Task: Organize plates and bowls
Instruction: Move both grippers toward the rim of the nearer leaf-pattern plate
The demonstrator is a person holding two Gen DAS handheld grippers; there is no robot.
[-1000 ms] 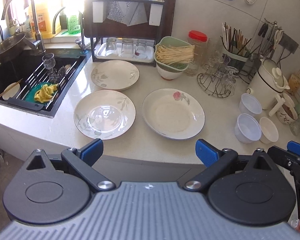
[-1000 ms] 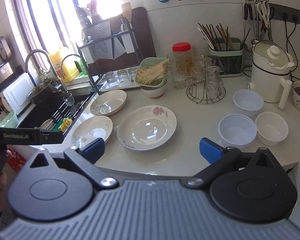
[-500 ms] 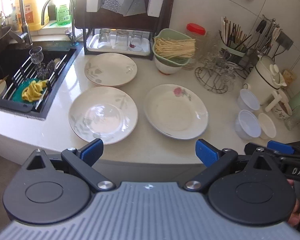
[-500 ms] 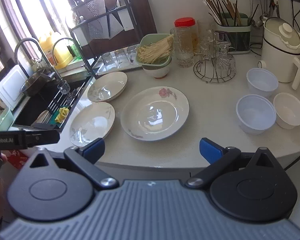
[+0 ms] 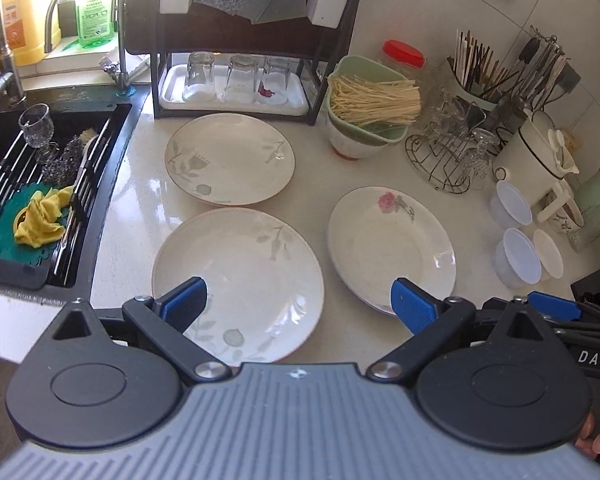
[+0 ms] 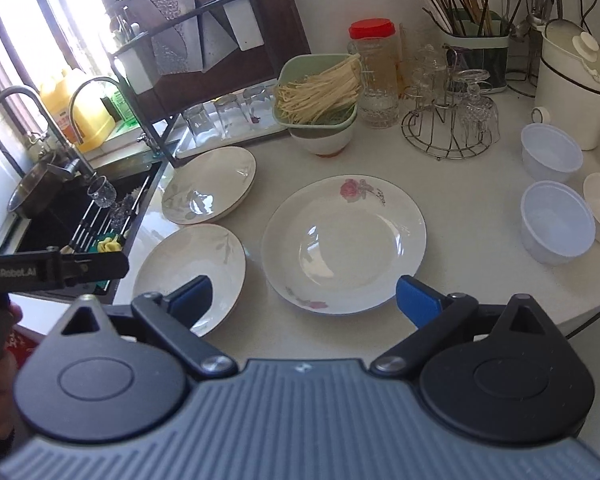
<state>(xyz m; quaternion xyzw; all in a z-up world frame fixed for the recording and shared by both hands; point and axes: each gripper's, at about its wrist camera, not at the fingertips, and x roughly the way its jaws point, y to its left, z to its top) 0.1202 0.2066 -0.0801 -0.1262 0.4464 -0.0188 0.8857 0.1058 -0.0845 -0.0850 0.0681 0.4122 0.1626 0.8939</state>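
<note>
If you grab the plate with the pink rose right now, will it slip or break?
The rose plate looks glazed and shiny, with window glare on it, so it may well slip between the pads. It seems to be stiff ceramic: it won't bend, but would probably chip or shatter if dropped on the counter. It lies flat with a thin rim, so it shouldn't roll.

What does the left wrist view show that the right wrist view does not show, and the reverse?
Only the left wrist view shows the yellow cloth spread out on the sink rack, and the right gripper's blue finger at its right edge. Only the right wrist view shows the metal pot under the tap. Both show the rose plate, two leaf-pattern plates and three white bowls.
</note>
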